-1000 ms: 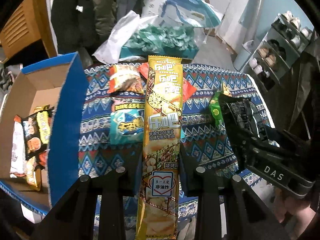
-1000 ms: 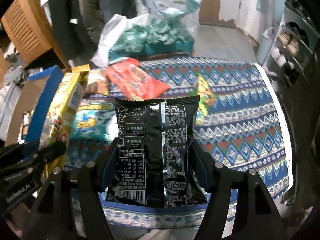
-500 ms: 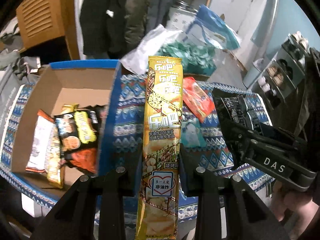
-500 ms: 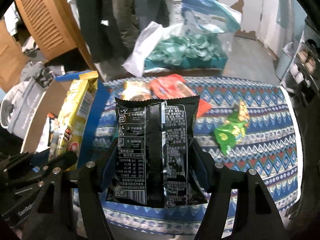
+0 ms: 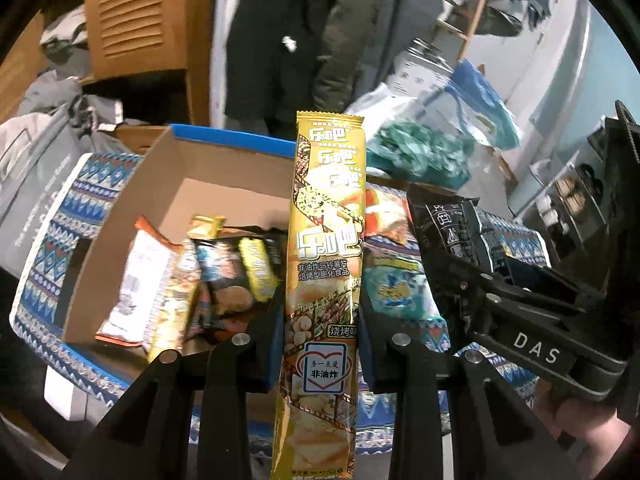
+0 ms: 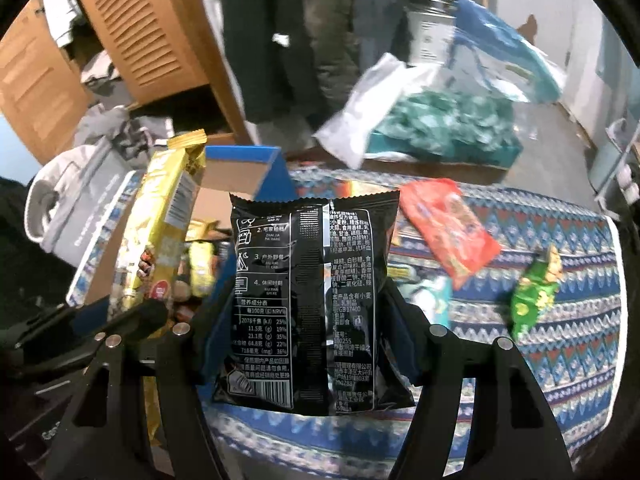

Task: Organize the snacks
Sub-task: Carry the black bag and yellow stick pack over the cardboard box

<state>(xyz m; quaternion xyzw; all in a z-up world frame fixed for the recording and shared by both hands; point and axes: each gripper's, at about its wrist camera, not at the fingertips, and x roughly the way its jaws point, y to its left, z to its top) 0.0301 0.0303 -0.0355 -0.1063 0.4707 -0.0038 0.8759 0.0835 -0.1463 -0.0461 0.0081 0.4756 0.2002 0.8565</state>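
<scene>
My left gripper is shut on a long gold snack pack, held upright over the right wall of an open cardboard box with blue edges. Several snack packets lie inside the box. My right gripper is shut on a black snack bag, just right of the box. In the left wrist view that black bag and the right gripper show at the right. In the right wrist view the gold pack shows at the left.
On the patterned tablecloth lie a red packet, a small green packet and a teal packet. Behind the table are a teal-filled plastic bag, hanging dark coats and a wooden louvred door.
Both grippers have moved left with their packs still held. The box now sits right in front of the left gripper and has come into the right wrist view.
</scene>
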